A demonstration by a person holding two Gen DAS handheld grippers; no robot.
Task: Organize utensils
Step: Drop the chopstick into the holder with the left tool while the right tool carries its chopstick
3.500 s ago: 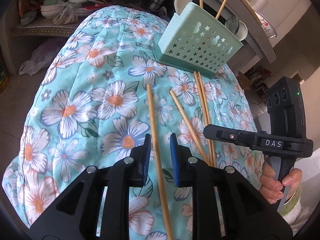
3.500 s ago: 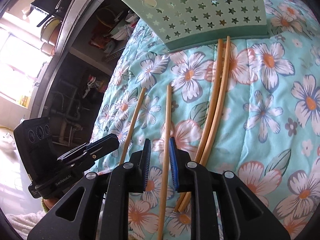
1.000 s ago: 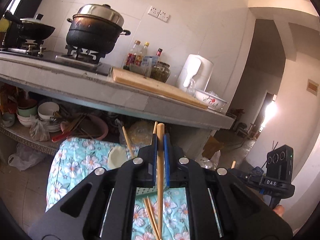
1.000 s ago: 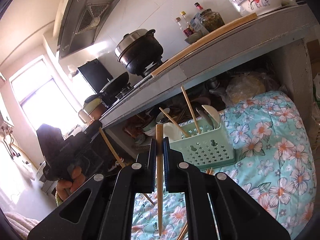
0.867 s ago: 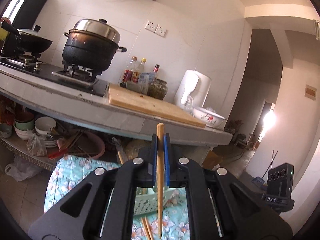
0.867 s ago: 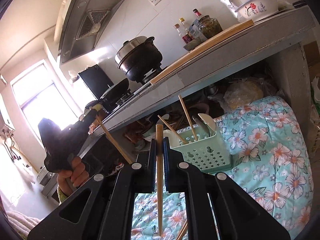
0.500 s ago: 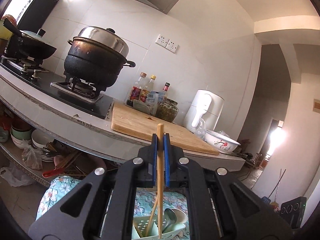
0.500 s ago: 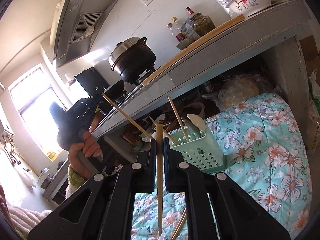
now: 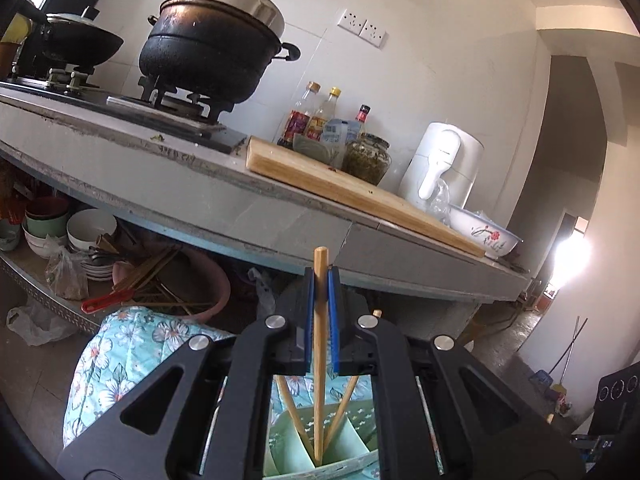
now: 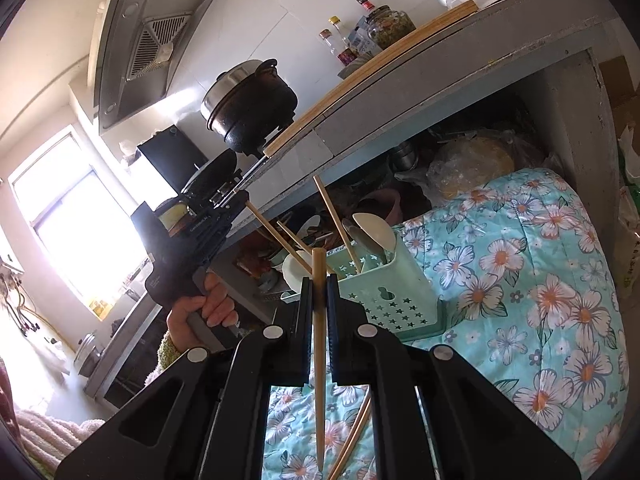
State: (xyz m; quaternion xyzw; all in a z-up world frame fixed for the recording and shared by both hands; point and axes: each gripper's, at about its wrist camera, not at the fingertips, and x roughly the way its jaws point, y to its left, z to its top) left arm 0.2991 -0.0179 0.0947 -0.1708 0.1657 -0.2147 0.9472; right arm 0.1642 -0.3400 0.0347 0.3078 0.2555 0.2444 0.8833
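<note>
My left gripper (image 9: 321, 280) is shut on a wooden chopstick (image 9: 319, 380) held upright, its lower tip inside a compartment of the mint green utensil holder (image 9: 344, 454) right below, between two chopsticks leaning there. My right gripper (image 10: 319, 284) is shut on another chopstick (image 10: 319, 392), its tip hanging above the floral cloth (image 10: 540, 320). From the right wrist view the star-punched holder (image 10: 384, 292) stands ahead with spoons and chopsticks in it, and the left gripper (image 10: 244, 200) holds its chopstick slanting down into it. Two more chopsticks (image 10: 352, 440) lie on the cloth.
A grey concrete counter (image 9: 180, 184) overhangs the cloth, bearing a black pot (image 9: 212, 48), a cutting board (image 9: 360, 196), bottles and a white kettle (image 9: 440, 168). Bowls and clutter (image 9: 80, 248) fill the shelf beneath it. A person's hand (image 10: 200, 308) grips the left tool.
My left gripper has moved forward and down over the holder, and its chopstick's tip now dips into a compartment. My right gripper drifted slightly closer to the holder, still holding its chopstick.
</note>
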